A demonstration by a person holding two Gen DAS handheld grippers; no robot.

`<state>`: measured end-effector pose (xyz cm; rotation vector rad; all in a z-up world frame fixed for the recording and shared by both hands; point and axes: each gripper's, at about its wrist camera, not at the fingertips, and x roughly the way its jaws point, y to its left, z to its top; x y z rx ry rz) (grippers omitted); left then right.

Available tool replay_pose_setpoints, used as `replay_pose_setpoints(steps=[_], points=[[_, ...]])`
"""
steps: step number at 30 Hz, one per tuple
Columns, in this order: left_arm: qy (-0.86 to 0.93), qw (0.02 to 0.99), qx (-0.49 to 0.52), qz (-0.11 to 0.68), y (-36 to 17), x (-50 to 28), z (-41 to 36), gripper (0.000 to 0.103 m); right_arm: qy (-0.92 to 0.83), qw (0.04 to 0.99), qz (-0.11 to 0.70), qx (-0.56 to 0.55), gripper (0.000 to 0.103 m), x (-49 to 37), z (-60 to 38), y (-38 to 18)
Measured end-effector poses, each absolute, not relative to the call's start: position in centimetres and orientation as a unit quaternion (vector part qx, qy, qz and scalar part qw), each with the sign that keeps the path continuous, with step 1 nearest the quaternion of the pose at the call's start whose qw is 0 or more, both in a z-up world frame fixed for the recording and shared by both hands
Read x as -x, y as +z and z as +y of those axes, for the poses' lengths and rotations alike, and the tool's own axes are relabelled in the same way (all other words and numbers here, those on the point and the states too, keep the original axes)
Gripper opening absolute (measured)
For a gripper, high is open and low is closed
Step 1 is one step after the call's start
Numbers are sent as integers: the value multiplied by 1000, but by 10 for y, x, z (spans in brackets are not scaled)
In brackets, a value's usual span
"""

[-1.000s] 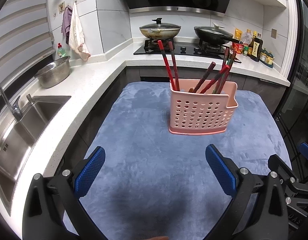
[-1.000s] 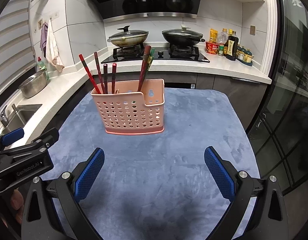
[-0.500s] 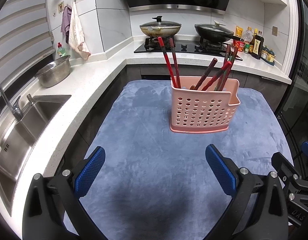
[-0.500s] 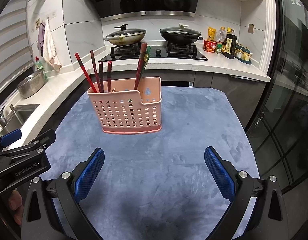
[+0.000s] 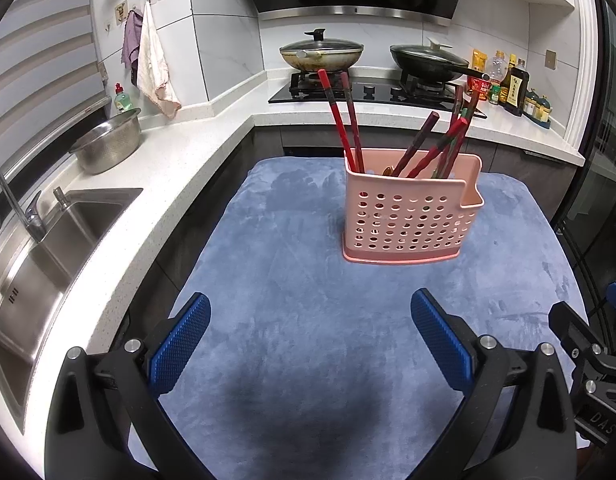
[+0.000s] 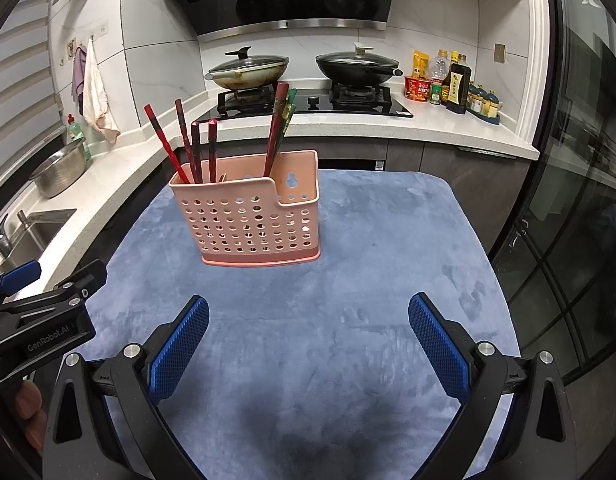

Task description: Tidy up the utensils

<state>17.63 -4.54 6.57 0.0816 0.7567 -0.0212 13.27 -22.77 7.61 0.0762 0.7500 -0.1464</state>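
Plush blue mat (image 5: 308, 320) | perforated pink plastic basket (image 5: 408, 220), lacquered chopsticks (image 5: 340, 116) | both claws wide, empty

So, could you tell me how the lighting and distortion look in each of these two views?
Left wrist view: strong fisheye bends the counter edge, and a dark shadow lies on the blue mat between the fingers. Right wrist view: same barrel curve with black corners, sharp holder, reflections on the glass door.
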Motion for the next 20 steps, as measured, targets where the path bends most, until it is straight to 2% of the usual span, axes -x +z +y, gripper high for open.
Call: replay_pose_setpoints(steps=[20], points=[[-10, 927, -35, 374, 60, -179, -39, 96, -78, 926, 368, -41, 96, -133, -230, 72]])
